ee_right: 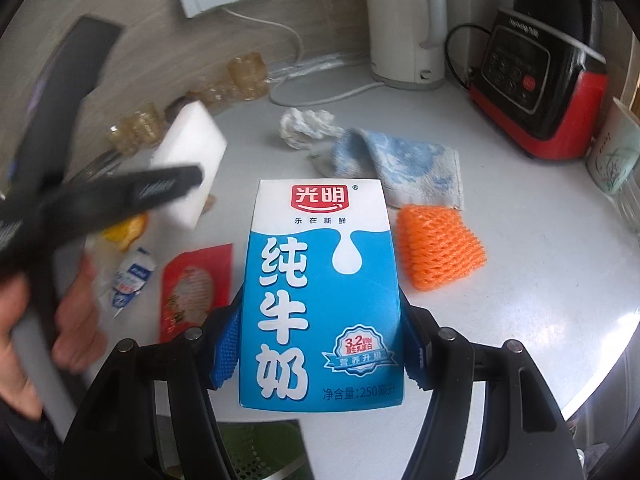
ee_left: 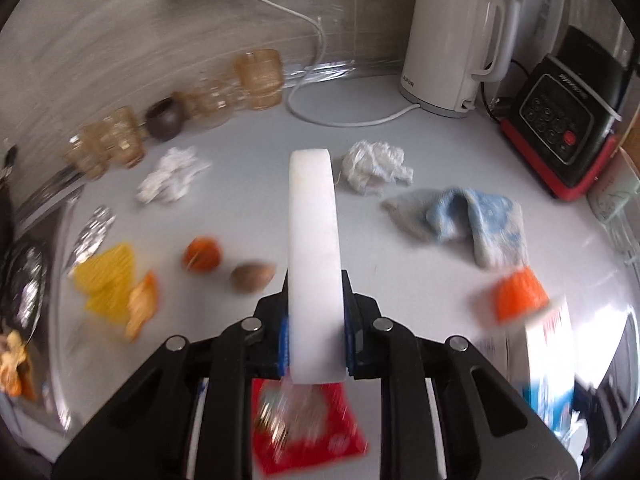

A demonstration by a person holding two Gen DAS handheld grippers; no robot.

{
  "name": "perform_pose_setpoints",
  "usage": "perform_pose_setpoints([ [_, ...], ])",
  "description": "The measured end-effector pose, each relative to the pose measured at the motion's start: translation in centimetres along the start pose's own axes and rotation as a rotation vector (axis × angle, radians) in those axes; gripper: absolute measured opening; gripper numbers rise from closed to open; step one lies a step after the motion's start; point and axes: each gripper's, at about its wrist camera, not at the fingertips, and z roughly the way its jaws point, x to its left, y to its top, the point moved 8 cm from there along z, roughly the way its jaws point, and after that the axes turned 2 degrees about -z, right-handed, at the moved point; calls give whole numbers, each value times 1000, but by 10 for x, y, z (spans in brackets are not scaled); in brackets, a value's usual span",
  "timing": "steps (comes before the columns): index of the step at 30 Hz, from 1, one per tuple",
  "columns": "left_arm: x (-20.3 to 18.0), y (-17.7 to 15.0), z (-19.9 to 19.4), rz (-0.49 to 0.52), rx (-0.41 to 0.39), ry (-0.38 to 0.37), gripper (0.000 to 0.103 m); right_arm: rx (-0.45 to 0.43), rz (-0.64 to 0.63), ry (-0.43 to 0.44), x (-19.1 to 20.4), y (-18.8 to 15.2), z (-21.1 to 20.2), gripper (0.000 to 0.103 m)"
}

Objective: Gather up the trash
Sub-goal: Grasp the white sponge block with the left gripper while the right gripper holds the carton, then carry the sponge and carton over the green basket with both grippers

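My left gripper [ee_left: 316,336] is shut on a white foam block [ee_left: 314,248], held on edge above the counter; it also shows in the right wrist view [ee_right: 188,160]. My right gripper [ee_right: 320,344] is shut on a blue and white milk carton [ee_right: 322,300], held upright above the counter. Trash lies on the white counter: a red snack wrapper [ee_right: 196,288], an orange foam net [ee_right: 438,252], crumpled white tissue [ee_left: 376,166], a second tissue [ee_left: 172,176], yellow foam net [ee_left: 108,280], orange peel [ee_left: 202,254], a nut shell [ee_left: 250,276], foil [ee_left: 92,232], a small blue-white packet [ee_right: 132,276].
A blue and grey cloth [ee_left: 472,220] lies at the right. A white kettle [ee_left: 452,40] with its cord, a black and red appliance [ee_left: 568,120], amber glasses [ee_left: 260,78] and a dark bowl [ee_left: 164,118] stand along the back wall. A green bin [ee_right: 260,456] shows below the right gripper.
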Motion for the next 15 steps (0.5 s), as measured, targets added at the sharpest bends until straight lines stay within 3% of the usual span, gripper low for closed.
perform_pose_setpoints([
  [9,36,-79,-79,16,-10,-18,19,3,-17,5,39,-45,-37,66],
  [15,59,-124,-100,86,3,-51,20,7,22,-61,63,-84,-52,66],
])
